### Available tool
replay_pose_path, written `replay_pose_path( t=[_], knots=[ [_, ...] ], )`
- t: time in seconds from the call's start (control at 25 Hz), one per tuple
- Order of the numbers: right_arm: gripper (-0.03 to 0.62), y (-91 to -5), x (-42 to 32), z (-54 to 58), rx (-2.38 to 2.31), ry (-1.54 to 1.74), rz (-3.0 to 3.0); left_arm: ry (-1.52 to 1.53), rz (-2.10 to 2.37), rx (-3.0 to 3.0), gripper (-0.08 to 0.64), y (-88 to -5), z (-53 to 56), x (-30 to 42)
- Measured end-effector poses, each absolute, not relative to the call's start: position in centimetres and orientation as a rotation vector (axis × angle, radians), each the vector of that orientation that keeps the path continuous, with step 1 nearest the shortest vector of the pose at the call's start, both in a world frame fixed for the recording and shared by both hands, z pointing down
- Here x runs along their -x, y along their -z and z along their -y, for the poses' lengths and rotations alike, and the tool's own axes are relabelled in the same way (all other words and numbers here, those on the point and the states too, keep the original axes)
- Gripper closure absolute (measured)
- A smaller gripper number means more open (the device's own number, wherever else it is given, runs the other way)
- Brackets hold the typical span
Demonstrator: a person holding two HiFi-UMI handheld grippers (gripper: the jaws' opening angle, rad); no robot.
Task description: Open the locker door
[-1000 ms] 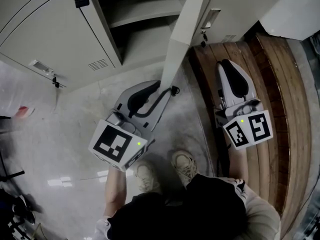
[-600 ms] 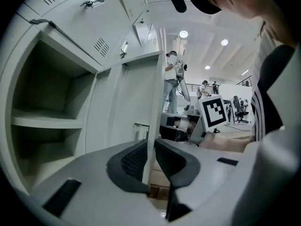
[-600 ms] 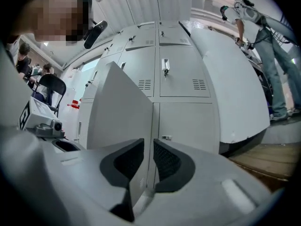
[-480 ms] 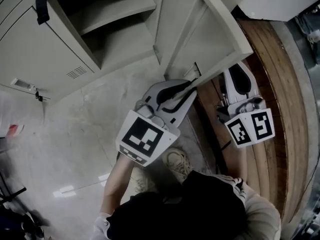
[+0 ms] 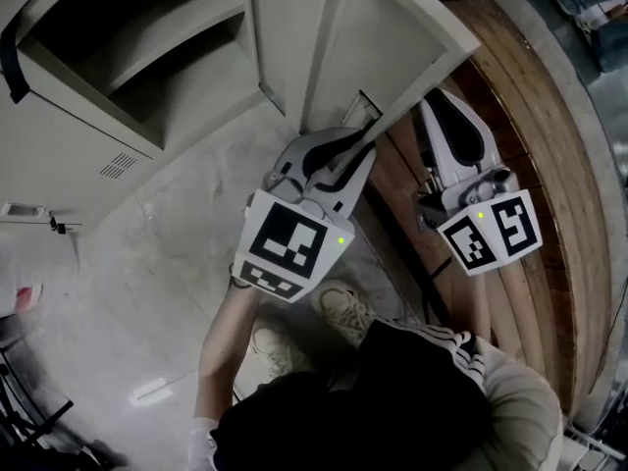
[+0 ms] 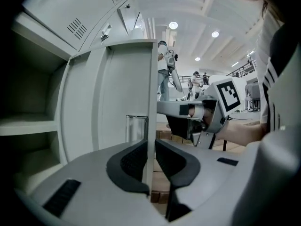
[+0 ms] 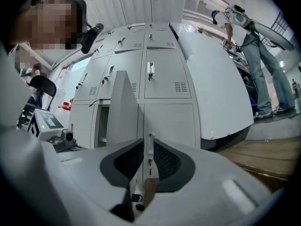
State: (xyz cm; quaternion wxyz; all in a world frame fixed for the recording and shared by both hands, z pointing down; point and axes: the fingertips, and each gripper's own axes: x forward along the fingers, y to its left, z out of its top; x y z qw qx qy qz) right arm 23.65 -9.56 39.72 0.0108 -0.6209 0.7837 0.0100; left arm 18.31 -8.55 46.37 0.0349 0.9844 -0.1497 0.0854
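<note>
**A:** How far along is it?

**B:** Mostly done, I'd judge; the locker (image 5: 147,57) stands open at ten o'clock in the head view, and the locker door (image 5: 383,47) is swung well out toward one o'clock; what is left looks like a wider swing, if wanted, and letting go.

**A:** Who has the door?

**B:** The left gripper (image 5: 351,150); its fingers have just been closing, and they pinch the door's free edge between them; the right gripper (image 5: 446,116) hovers at three o'clock of it, its fingers a narrow gap apart with nothing in them.

**A:** Anything in the way?

**B:** The wooden platform (image 5: 535,145) runs down the three o'clock side; the right gripper sits just beside the door's edge, so it is probably in the path of any wider swing; closed lockers (image 7: 164,81) lie beyond it; the person's shoes (image 5: 343,307) at six o'clock stand back from the door; the small label holder (image 6: 136,126) on the door's inner face is untouched.
</note>
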Motion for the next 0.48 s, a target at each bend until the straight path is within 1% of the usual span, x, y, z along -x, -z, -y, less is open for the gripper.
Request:
replay_pose_path(
  t=[0.32,0.44,0.48],
  knots=[
    [0.531,-39.6,-24.8,9.3,1.966,-0.032,-2.418,-0.240,0.447,-3.016,0.492,-46.6,8.9,-20.2],
    [0.531,-39.6,-24.7,9.4,1.966,-0.034,-2.416,-0.230,0.437,-3.009,0.475,-46.6,9.1,-20.6],
    [0.531,-39.5,-24.7,9.3,1.967,-0.037,-2.417,-0.220,0.417,-2.997,0.453,-46.5,9.1,-20.7]
  ],
)
